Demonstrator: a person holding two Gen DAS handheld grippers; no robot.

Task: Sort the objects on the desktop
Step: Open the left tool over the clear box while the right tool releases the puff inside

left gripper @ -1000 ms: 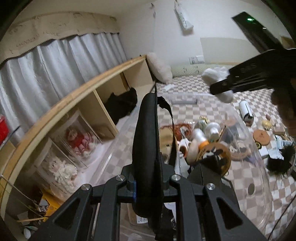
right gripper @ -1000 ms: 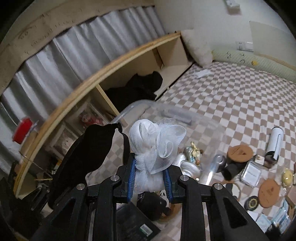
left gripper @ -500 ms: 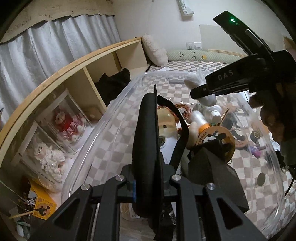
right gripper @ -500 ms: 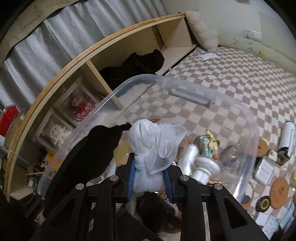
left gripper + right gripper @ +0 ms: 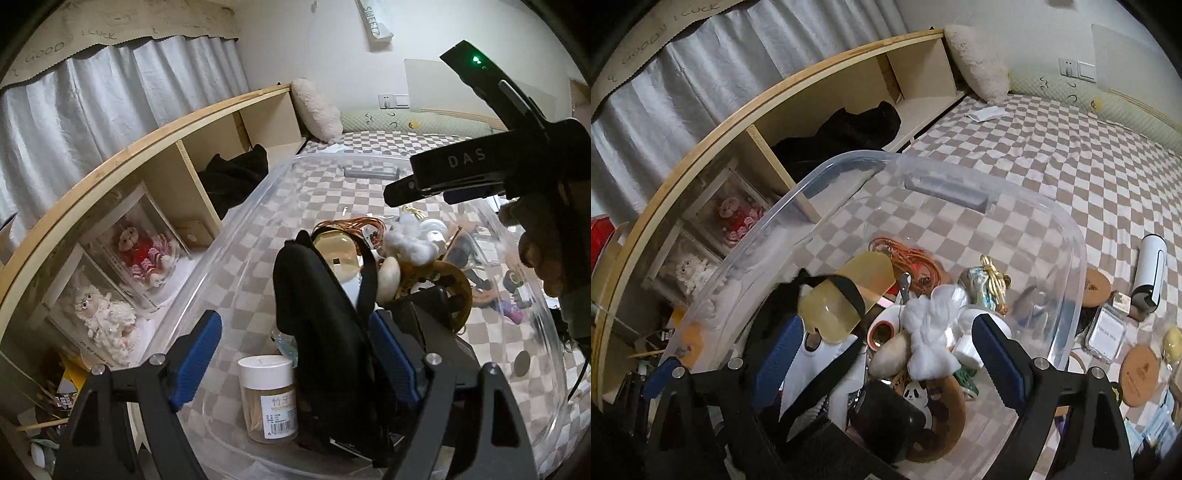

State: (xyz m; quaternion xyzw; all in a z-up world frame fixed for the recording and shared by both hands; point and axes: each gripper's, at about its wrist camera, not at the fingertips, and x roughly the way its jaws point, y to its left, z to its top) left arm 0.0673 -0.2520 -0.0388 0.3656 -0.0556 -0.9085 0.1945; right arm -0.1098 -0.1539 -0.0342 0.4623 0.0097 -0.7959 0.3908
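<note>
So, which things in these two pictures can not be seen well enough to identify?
- Left wrist view: the black pouch hides the bin contents behind it.
- Left wrist view: the jar label print is too small to read.
- Right wrist view: the dark object is cut off by the right gripper body.

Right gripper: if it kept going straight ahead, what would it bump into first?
Probably the white gauze bundle, lying between the open right gripper fingers atop the clutter in the clear plastic bin; depth is uncertain.

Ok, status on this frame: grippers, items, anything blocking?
Left gripper open, black pouch in clear bin. Right gripper open, white mesh bundle lying in bin. No obstruction visible.
</note>
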